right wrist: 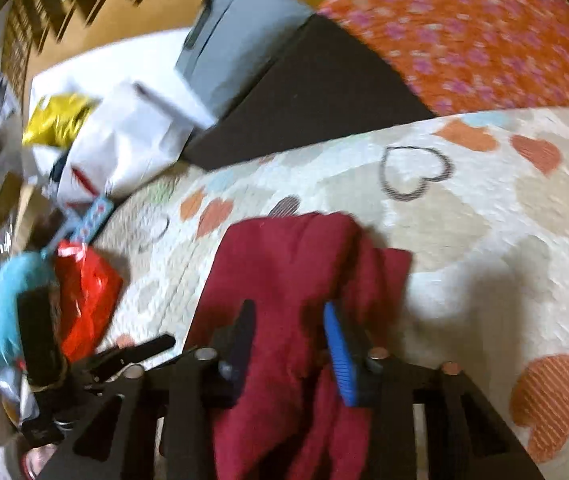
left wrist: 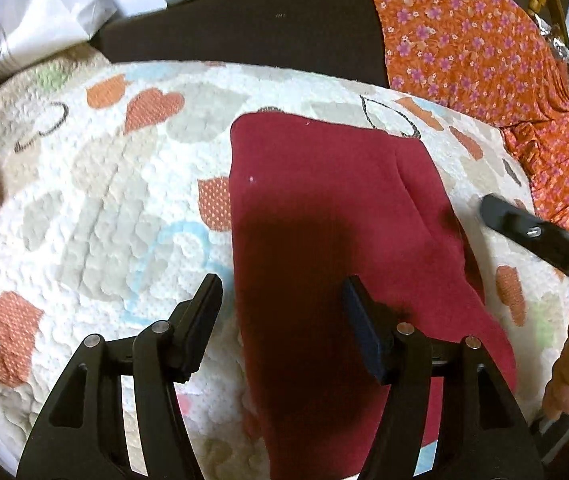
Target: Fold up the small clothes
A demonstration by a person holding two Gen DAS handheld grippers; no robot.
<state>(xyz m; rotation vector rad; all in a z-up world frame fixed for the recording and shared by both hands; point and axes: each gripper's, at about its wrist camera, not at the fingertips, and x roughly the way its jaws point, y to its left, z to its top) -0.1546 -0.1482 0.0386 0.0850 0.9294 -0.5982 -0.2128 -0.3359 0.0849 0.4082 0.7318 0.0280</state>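
A dark red small garment (left wrist: 324, 220) lies lengthwise on a white quilt with heart prints (left wrist: 104, 200). My left gripper (left wrist: 282, 296) is open above its near left edge, holding nothing. The right gripper's finger (left wrist: 532, 232) shows at the right edge, beside the cloth. In the right wrist view the garment (right wrist: 296, 264) looks bunched and raised at its far end. My right gripper (right wrist: 288, 320) is open with red cloth lying between the fingers; the view is blurred. The left gripper (right wrist: 124, 356) shows at lower left.
An orange floral cloth (left wrist: 484, 48) lies at the far right of the quilt. A dark panel (left wrist: 244, 28) stands behind it. White bags (right wrist: 124, 140), a red bag (right wrist: 88, 292), a grey box (right wrist: 236, 40) and clutter sit to the left.
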